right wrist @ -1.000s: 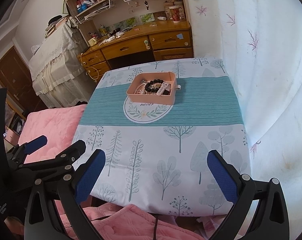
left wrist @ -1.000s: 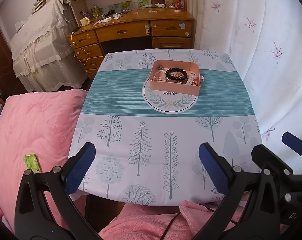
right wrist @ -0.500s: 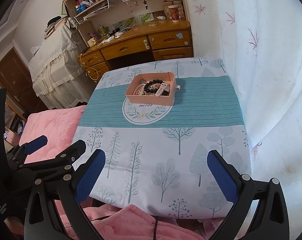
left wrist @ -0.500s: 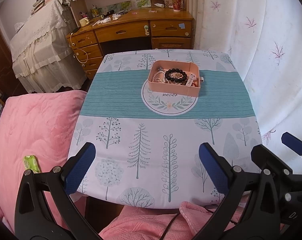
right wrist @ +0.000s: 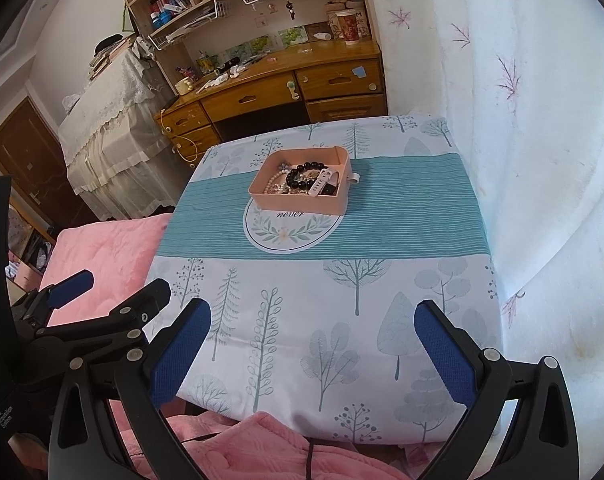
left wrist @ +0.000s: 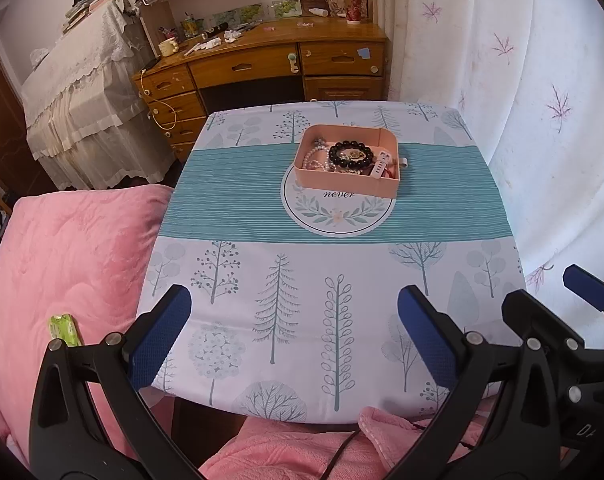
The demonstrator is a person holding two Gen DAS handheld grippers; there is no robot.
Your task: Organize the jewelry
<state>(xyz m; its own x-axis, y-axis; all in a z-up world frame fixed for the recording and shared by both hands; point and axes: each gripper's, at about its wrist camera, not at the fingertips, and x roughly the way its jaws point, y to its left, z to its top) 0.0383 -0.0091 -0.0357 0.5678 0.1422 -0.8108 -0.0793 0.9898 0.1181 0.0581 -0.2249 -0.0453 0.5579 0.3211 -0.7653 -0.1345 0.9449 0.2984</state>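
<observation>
A pink tray (left wrist: 347, 189) (right wrist: 298, 202) stands past the middle of the table on the teal band of the cloth. Inside lie a black bead bracelet (left wrist: 350, 153) (right wrist: 302, 174), a pearl strand (left wrist: 311, 157) (right wrist: 273, 182) and a white watch band (left wrist: 379, 165) (right wrist: 321, 182). My left gripper (left wrist: 294, 328) hangs open over the table's near edge, nothing between its blue pads. My right gripper (right wrist: 311, 340) is open too, beside it on the right, well short of the tray.
The table (left wrist: 262, 280) wears a tree-print cloth. A pink quilted bed (left wrist: 62, 260) lies left, with a small green packet (left wrist: 64, 330) on it. A wooden desk (left wrist: 270, 60) stands beyond. White curtain (right wrist: 541, 160) hangs along the right. Pink fabric (right wrist: 262, 448) lies below the near edge.
Both views have drifted back slightly, so the tray looks a little farther off. The grippers stay open and nothing on the table has moved.
</observation>
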